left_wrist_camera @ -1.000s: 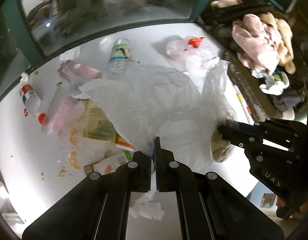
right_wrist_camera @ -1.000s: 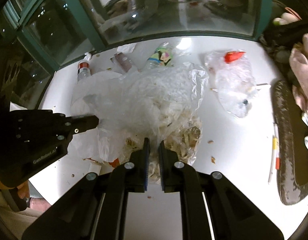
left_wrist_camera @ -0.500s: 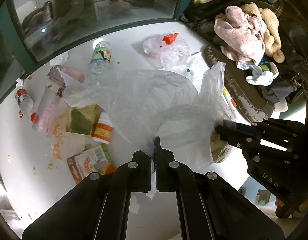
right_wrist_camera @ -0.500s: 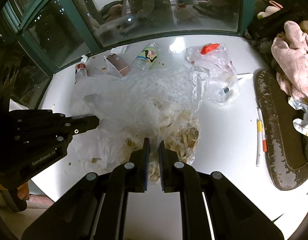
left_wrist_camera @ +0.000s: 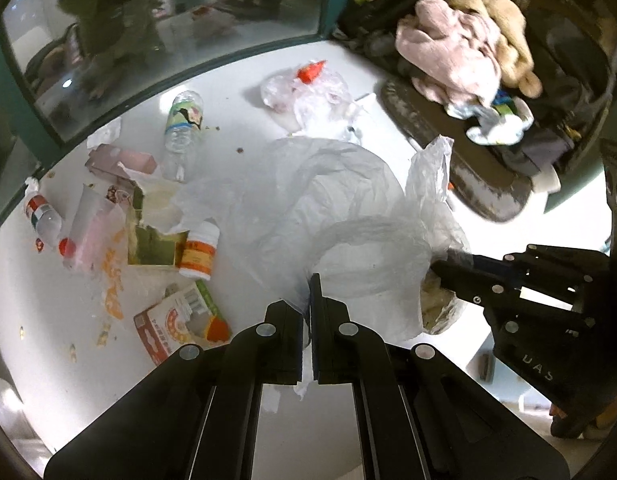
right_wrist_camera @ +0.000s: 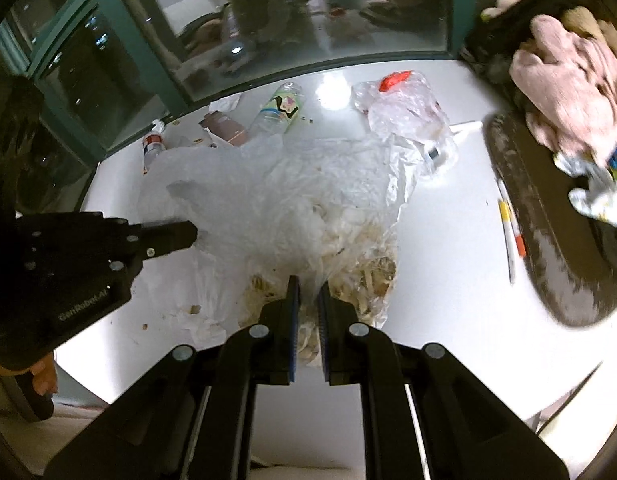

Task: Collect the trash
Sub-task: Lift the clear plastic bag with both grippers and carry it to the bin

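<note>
A big translucent white plastic bag [left_wrist_camera: 316,216] [right_wrist_camera: 292,200] is spread over the white table, with brownish food scraps in its lower right part [right_wrist_camera: 368,276]. My left gripper [left_wrist_camera: 309,292] is shut on the bag's near edge. My right gripper [right_wrist_camera: 308,292] is shut on the bag's other side, over the scraps; it also shows in the left wrist view as the right gripper [left_wrist_camera: 448,268]. Loose trash lies left of the bag: a white pill bottle [left_wrist_camera: 199,250], an orange carton [left_wrist_camera: 176,326], a pink cup [left_wrist_camera: 88,228], two plastic bottles [left_wrist_camera: 183,122] [left_wrist_camera: 40,216].
A second clear bag with a red cap [left_wrist_camera: 308,88] [right_wrist_camera: 404,108] lies at the back. A dark tray [right_wrist_camera: 548,220] holding pink and tan cloths [left_wrist_camera: 456,48] borders the right side. Pens [right_wrist_camera: 508,228] lie beside it. A window with a teal frame [right_wrist_camera: 120,40] runs behind the table.
Both grippers dragged the bag toward the right and near edge of the table, uncovering the pill bottle, green box and orange carton on the left. Both grips stayed the same.
</note>
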The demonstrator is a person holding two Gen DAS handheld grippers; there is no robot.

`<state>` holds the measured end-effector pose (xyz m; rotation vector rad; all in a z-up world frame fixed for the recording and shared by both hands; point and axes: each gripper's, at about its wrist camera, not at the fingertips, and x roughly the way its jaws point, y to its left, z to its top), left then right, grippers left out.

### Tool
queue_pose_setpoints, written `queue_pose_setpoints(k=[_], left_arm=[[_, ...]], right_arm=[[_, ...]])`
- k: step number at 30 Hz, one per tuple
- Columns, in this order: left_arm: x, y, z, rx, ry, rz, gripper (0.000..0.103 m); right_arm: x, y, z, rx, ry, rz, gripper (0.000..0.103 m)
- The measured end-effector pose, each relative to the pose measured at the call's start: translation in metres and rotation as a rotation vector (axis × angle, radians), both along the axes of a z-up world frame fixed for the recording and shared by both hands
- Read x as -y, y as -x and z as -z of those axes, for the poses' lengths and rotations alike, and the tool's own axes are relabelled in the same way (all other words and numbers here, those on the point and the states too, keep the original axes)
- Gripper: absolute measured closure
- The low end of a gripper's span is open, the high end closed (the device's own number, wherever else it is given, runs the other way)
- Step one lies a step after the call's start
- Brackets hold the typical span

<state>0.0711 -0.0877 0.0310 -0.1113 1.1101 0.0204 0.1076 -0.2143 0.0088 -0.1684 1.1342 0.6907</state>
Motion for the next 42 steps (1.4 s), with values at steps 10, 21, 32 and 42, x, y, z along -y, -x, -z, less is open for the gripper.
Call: queue_pose_setpoints(k=[10, 21, 32, 42], left_arm=[[0.012, 0.026, -0.003, 0.027, 0.012, 0.190, 0.101], [0.046, 0.060, -0.002, 0.040, 0.021, 0.397, 0.101], [0.094, 0.071, -0.008, 0.062, 0.028, 0.522, 0.101], [0.165, 0.078, -0.013, 0.075, 0.022, 0.613, 0.101]], right_arm=[[0.007, 0.056, -0.007, 0.039, 0.019, 0.175, 0.092], [0.025, 0.111, -0.008, 0.050, 0.052, 0.335, 0.092], [0.064, 0.133, -0.017, 0.085, 0.061, 0.436, 0.092], [0.131, 0.152, -0.024, 0.106, 0.046, 0.519, 0.092]])
